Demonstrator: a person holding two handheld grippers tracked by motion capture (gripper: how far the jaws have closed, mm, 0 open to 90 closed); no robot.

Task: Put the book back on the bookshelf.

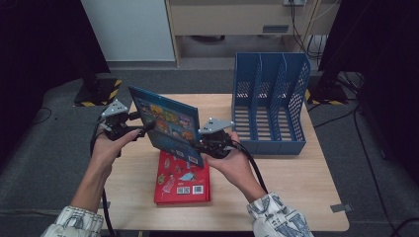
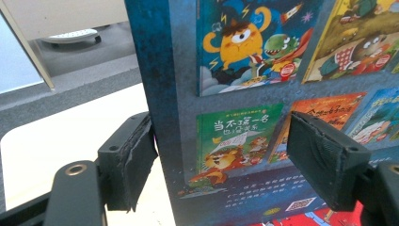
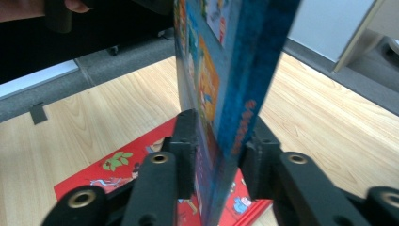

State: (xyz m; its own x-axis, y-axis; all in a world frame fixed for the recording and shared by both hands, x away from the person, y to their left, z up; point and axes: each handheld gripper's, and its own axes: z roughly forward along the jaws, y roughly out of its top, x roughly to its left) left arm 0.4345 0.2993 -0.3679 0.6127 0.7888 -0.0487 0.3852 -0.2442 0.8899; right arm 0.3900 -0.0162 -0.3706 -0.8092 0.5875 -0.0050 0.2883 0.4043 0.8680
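High view first: we see the blue book (image 1: 168,126) held up off the tabletop (image 1: 296,187), tilted, its picture-covered back facing us. Our left hand-held gripper (image 1: 141,129) is at the book's left edge, and our right hand-held gripper (image 1: 203,147) is at its lower right corner. Beneath the blue book, a red book (image 1: 182,180) lies flat on the tabletop. A blue file rack (image 1: 269,106) with upright compartments stands at the right rear of the tabletop, well apart from both books.

Left gripper view: the blue book (image 2: 263,94) stands upright between our jaws. The left pad sits just at the book's edge, while the right pad stands in front of the cover with a clear gap, so this hand-held gripper is loosely open around the book, not pinching it. A sliver of the red book (image 2: 324,219) shows at the bottom.

Right gripper view: we look along the blue book (image 3: 226,89) edge-on. Both jaws press against its two faces near the lower corner, so this hand-held gripper clamps the book. The red book (image 3: 122,174) lies on the tabletop (image 3: 324,122) below.
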